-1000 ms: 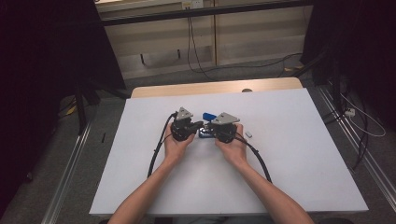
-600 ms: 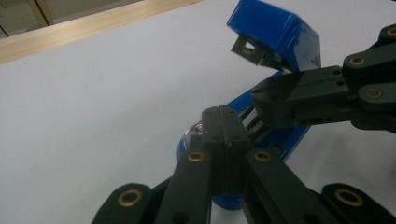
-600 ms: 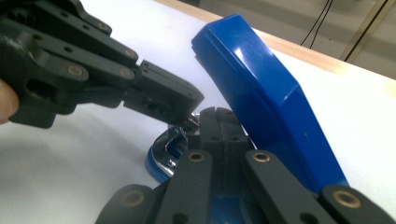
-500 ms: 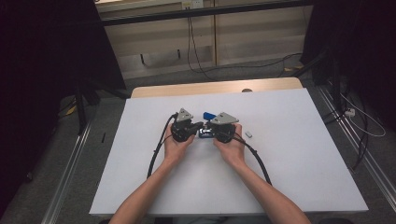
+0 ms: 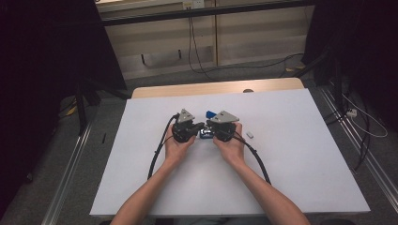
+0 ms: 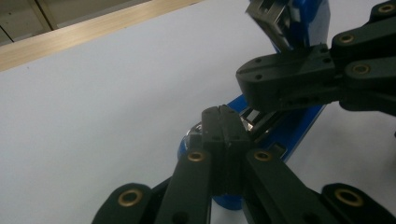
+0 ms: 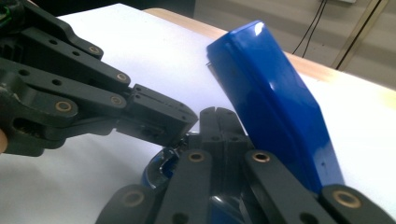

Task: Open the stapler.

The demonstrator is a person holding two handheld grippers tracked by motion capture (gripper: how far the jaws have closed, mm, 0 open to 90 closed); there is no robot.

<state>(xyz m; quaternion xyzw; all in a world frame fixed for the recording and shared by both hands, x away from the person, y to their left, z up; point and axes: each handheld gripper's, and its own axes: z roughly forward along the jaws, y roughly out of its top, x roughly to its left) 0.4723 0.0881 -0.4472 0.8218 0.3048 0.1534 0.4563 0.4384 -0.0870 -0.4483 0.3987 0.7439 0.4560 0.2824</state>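
A: Tools?
B: Left tool [image 5: 199, 126] and right tool [image 5: 210, 129] both pressed together, tips meeting.
A: Blue stapler [image 7: 275, 107]?
B: Hinged open on the counter [image 5: 300, 154], right under both tips.

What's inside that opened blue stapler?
Inside the hinged blue plastic stapler, a shiny metal staple channel shows between base and raised lid. The two shut black tongs cover the rest; staples cannot be made out.
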